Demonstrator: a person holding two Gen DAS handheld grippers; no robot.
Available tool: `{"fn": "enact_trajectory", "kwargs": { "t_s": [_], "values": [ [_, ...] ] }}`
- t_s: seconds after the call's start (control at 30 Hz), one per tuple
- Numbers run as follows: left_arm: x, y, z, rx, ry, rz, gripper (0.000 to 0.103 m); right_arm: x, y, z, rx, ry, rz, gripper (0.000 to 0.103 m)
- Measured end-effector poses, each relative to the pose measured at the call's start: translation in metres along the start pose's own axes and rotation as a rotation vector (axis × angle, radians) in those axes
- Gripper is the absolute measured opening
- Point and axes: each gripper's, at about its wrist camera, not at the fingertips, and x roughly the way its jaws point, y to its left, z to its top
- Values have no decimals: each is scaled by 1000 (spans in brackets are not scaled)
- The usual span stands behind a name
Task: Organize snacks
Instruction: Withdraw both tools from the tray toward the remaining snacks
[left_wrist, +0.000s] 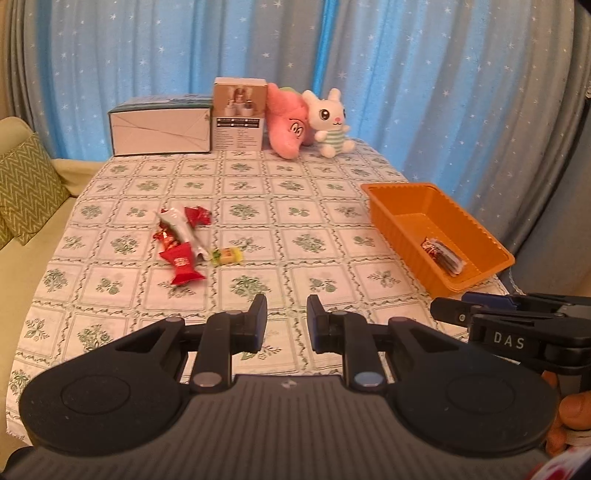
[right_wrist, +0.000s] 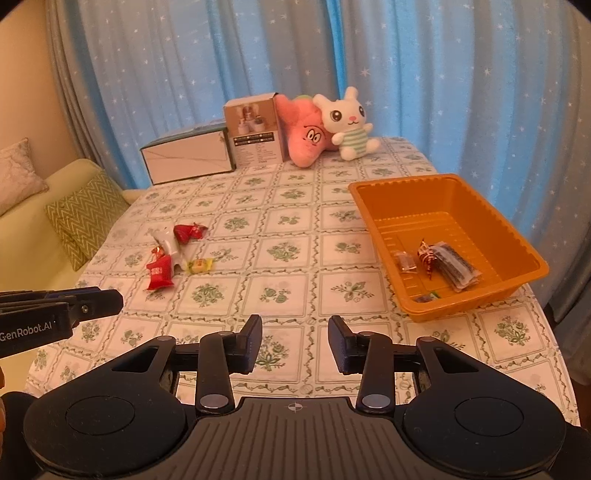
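Note:
A small pile of wrapped snacks lies on the table's left middle: a red packet (left_wrist: 183, 265) (right_wrist: 159, 272), a white packet (left_wrist: 181, 229) (right_wrist: 168, 242), a red candy (left_wrist: 197, 216) (right_wrist: 188, 232) and a yellow candy (left_wrist: 227, 255) (right_wrist: 199, 266). An orange tray (left_wrist: 402, 192) (right_wrist: 373, 192) at the right holds a dark packet (right_wrist: 456, 264), a red-gold candy (right_wrist: 426, 256) and a clear-wrapped candy (right_wrist: 406, 263). My left gripper (left_wrist: 287, 323) is open and empty above the near table. My right gripper (right_wrist: 295, 345) is open and empty, near the tray's front.
At the table's far edge stand a white box (left_wrist: 160, 129), a taller printed box (left_wrist: 240, 114), a pink plush (left_wrist: 290, 123) and a white rabbit plush (left_wrist: 330, 122). A sofa with a green cushion (left_wrist: 26, 188) is at the left. Blue curtains hang behind.

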Motion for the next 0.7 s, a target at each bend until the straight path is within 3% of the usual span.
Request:
{"fn": "enact_trajectory", "kwargs": {
  "t_s": [0.7],
  "values": [
    [-2,39,3,-66,0,66,20,24,28,5,-42,8,74,55]
  ]
}}
